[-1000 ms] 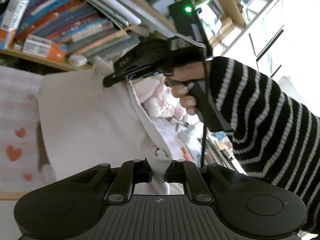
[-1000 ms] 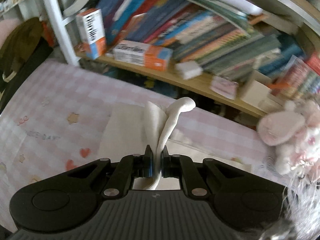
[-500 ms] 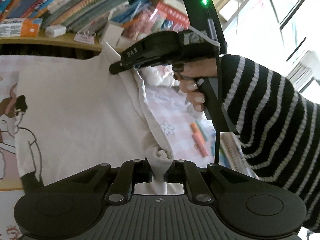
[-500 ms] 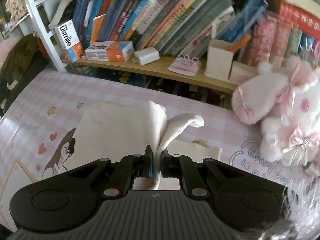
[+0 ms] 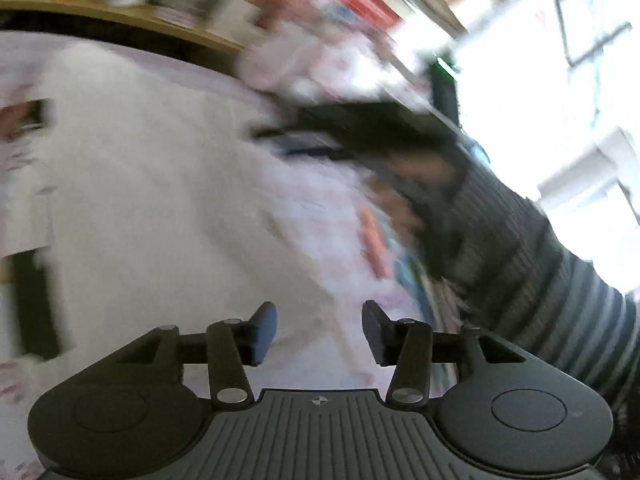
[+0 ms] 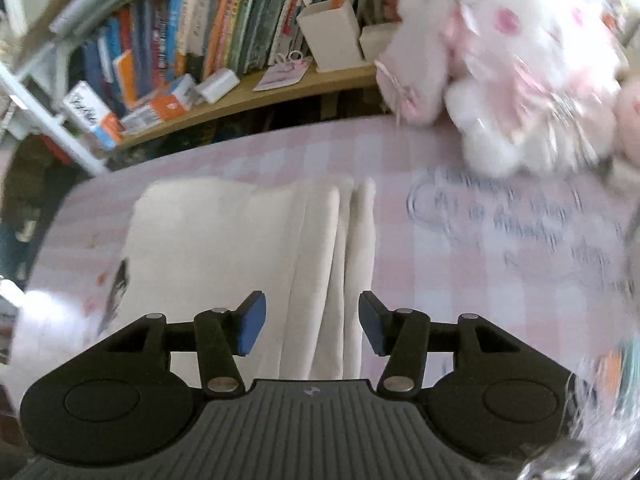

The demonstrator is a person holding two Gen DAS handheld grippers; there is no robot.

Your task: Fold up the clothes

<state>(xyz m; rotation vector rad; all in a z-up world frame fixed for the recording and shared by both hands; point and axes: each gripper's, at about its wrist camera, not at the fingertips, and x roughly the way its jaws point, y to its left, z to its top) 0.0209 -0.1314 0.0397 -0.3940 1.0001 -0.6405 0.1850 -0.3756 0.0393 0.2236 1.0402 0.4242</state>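
A cream T-shirt (image 6: 224, 240) with a dark cartoon print lies flat on the pink checked cloth (image 6: 460, 280), its right side folded into narrow layers (image 6: 352, 240). My right gripper (image 6: 311, 326) hangs open just above that folded edge with nothing between its fingers. In the blurred left wrist view the same shirt (image 5: 152, 200) spreads below my left gripper (image 5: 319, 332), which is open and empty. The other gripper (image 5: 360, 132) shows there at the upper right, held by a hand in a black-and-white striped sleeve (image 5: 540, 272).
A wooden shelf (image 6: 256, 100) packed with books and boxes runs along the far edge. A white pen holder (image 6: 332, 36) stands on it. A pink and white plush toy (image 6: 512, 64) sits at the cloth's right far corner. An orange pen (image 5: 374, 240) lies right of the shirt.
Both grippers have opened and let go of the shirt's edge, which now lies folded flat on the cloth. Both cameras have swung, and the left view is blurred by motion.
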